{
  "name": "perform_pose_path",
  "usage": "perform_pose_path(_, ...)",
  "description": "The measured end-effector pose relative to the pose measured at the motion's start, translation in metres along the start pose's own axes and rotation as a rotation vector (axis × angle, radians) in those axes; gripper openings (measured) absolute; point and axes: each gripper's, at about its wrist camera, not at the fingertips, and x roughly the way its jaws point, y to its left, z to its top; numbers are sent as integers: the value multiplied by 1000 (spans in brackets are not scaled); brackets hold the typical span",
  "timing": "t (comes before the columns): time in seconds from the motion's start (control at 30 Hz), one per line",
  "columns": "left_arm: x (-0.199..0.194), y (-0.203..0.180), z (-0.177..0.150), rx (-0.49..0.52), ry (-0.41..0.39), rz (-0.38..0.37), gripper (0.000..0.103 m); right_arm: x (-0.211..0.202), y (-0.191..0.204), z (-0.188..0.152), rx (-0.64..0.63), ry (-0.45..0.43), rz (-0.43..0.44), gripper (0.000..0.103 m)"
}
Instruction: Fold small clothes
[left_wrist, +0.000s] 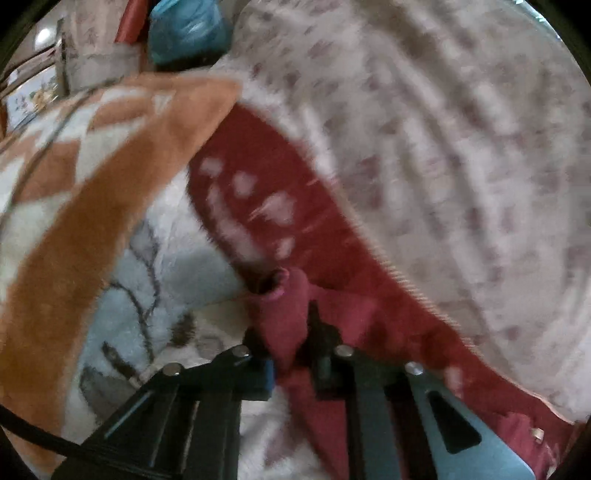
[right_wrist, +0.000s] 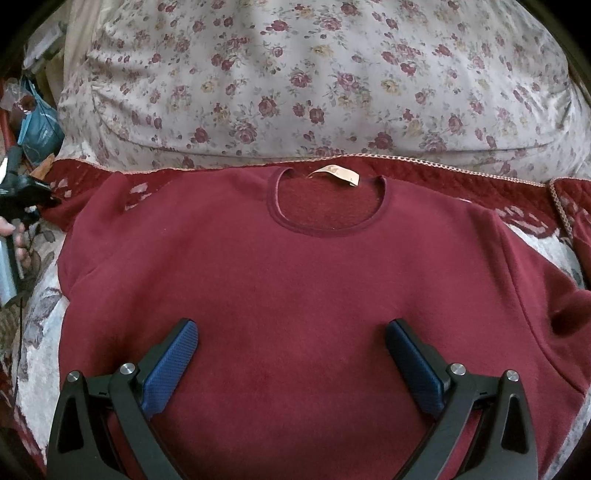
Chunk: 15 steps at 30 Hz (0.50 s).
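1. A dark red sweatshirt (right_wrist: 295, 295) is spread flat, front up, on a blanket (right_wrist: 40, 332), its neck at the far side beside a floral pillow (right_wrist: 295, 74).
2. The right gripper (right_wrist: 291, 354) is held wide open above the sweatshirt's near half, with nothing gripped.
3. The left gripper (left_wrist: 286, 354) is closed on the cuff (left_wrist: 280, 295) of the sweatshirt's left sleeve.
4. The left-wrist view is blurred.

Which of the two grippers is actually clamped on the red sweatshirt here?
The left gripper, pinching a bunched sleeve cuff. The right gripper hangs wide open above the sweatshirt body.
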Motion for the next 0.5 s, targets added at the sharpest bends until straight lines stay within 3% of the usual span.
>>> perform_pose_path(0.13, -65, -45, -15, 87, -61, -185, 8, 0, 0, 1, 4, -1, 4, 103)
perform_pose_path(0.27, -126, -108, -53, 211, -80, -338, 8, -2, -4, 1, 24, -2, 31, 103)
perform_pose_path(0.4, -157, -173, -110, 358, -32, -448, 8, -37, -30, 5, 113, -11, 114, 102)
perform_pose_path(0.5, -154, -211, -165, 452, 56, -478, 8, -72, -57, 8, 132, -89, 13, 103)
